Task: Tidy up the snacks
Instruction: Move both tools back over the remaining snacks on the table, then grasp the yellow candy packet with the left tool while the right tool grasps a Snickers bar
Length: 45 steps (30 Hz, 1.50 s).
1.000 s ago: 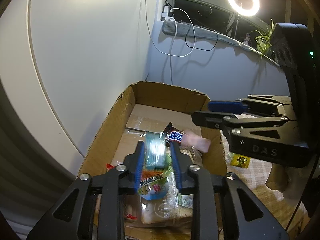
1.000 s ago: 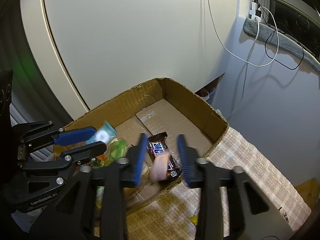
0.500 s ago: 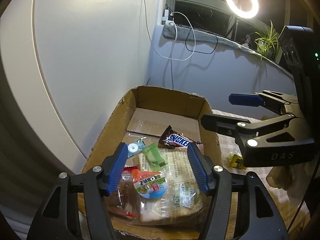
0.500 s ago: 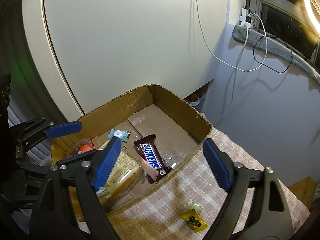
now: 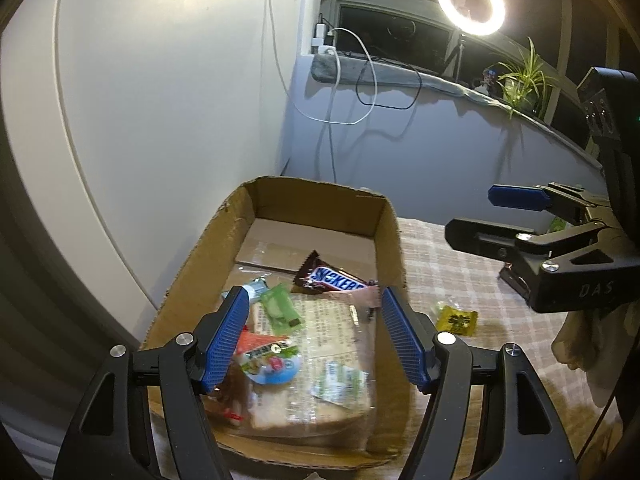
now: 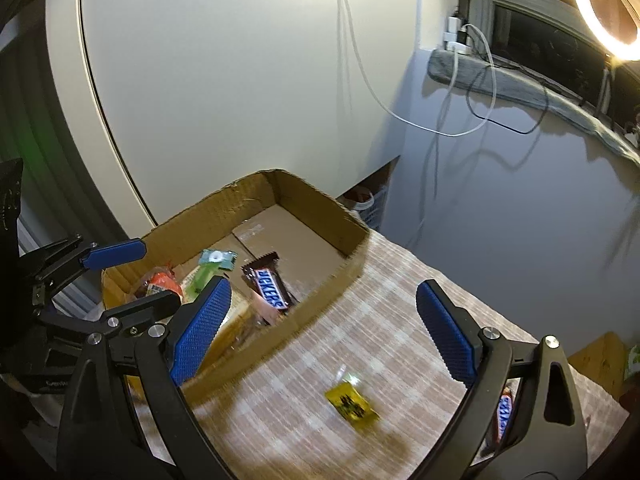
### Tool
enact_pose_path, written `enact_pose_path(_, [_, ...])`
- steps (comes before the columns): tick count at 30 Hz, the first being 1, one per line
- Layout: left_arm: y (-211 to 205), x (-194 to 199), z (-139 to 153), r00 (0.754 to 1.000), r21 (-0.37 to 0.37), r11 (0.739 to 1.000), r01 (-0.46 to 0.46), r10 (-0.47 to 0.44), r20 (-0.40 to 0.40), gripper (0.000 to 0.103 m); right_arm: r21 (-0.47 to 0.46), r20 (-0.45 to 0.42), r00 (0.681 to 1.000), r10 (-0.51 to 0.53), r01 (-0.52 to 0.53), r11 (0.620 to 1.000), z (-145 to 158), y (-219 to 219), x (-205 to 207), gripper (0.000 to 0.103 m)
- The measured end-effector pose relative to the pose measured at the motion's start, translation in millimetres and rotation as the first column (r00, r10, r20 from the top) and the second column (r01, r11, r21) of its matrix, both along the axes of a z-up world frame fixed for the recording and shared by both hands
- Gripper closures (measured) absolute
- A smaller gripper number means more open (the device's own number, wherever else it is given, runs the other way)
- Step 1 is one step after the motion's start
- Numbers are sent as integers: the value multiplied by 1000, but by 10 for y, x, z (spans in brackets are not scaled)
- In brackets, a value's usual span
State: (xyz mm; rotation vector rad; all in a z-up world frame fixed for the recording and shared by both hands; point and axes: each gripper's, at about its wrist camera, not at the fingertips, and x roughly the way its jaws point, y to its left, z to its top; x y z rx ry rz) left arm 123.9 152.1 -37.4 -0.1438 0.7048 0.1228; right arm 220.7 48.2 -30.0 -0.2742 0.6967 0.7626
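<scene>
The left tool (image 5: 314,338) stands wide open with nothing between its blue pads, hanging over the near end of the cardboard box (image 5: 390,248), which fills the view from 6 o'clock up to the centre. Inside the box a Snickers bar (image 5: 334,278) lies flat toward the right wall, at about 1 o'clock from the tool's midpoint; a green wrapper (image 5: 280,306) and a small teal packet (image 5: 256,287) lie just beside it toward 9 o'clock. A large clear bag of bread (image 5: 332,352) covers the near floor of the box, with a round blue-rimmed snack cup (image 5: 270,364) resting on its left part, right by the left pad. The right tool (image 6: 320,332) is also spread wide and holds nothing; it hovers over the checked cloth on the counter (image 6: 360,300), just outside the box's long wall. In its view the box sits at 10 o'clock, and a small yellow packet (image 6: 352,402) lies alone on the cloth at 5 o'clock from the tool's midpoint, well apart from the box. A second Snickers bar (image 6: 503,416) shows at 4 o'clock behind the right finger, partly hidden. In the left wrist view the same yellow packet lies at 3 o'clock, on the cloth between the box and the right tool.
</scene>
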Motion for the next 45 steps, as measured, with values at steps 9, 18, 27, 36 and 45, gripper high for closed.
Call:
enact_pose_path(9, [-254,22,48,999,-4,999,48,-48,11,34,-2,22,997,-67,67,998,58,-582,-52,7])
enact_pose_path(18, [-616,100,0,993,-24,993,116,-116,2,34,-18,1,982,-189,189,982,-9,-1327,17,7])
enact_pose_path(27, [-995,174,-139,981,-56,980,190,-192,-29,35,-15,-47,964,-261,261,965,-169,-1944,48,9])
enact_pose_path(36, [-1195,293,-387,973,-70,976,206,-212,-91,43,-20,-122,974,-191,190,982,-427,-2000,144,21])
enact_pose_path(45, [-1239,496,-619,970,-59,982,178,-185,-156,47,-38,-167,974,-155,151,988,-682,-1926,332,30])
